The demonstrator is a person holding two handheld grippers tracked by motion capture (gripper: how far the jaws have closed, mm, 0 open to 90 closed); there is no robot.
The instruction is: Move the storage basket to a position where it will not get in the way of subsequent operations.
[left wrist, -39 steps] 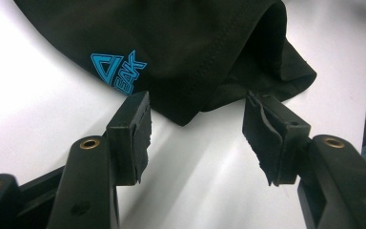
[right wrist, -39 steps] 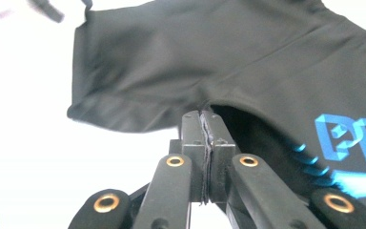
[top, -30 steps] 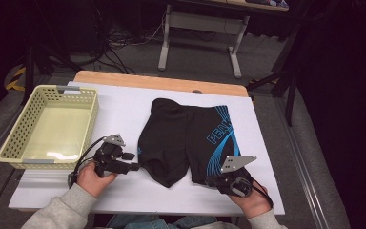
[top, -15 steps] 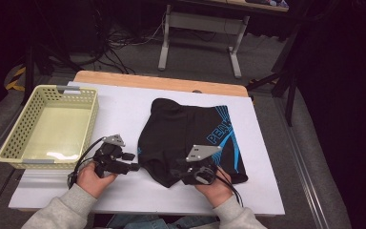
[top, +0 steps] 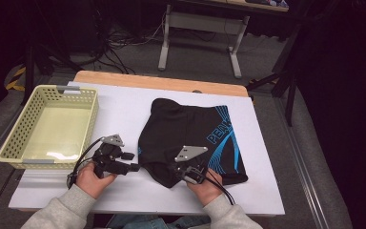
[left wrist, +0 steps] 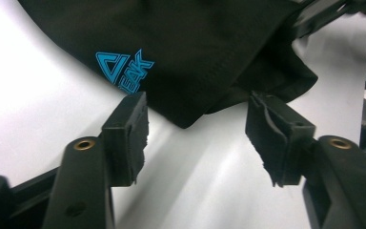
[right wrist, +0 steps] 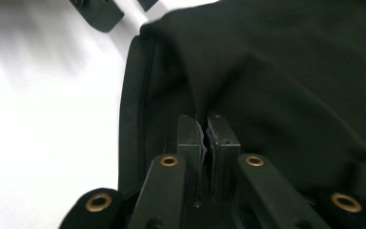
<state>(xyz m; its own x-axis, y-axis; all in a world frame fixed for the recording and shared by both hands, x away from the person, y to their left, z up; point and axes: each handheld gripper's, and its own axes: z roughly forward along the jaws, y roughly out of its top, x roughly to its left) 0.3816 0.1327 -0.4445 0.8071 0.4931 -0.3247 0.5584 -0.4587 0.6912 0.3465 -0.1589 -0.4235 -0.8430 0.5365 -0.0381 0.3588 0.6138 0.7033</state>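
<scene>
Black swim shorts [top: 190, 126] with blue print lie flat on the white table [top: 119, 107]. My left gripper [top: 132, 162] rests on the table just left of the shorts' left leg hem. Its jaws have just been opening and stand open [left wrist: 198, 124], with the hem corner of the shorts [left wrist: 209, 43] reaching in between them, untouched. My right gripper [top: 177, 168] sits at the shorts' near edge. It is shut [right wrist: 206, 125] on a pinched ridge of the black fabric [right wrist: 276, 71].
A pale yellow plastic basket [top: 88, 121] stands at the left of the table, with nothing in it. A wooden strip [top: 162, 82] runs along the table's far edge. Bare white table lies left of the shorts and along the near edge.
My right gripper has moved left from the shorts' right hem to their near middle edge and closed on the fabric. The left hand has stayed put.
</scene>
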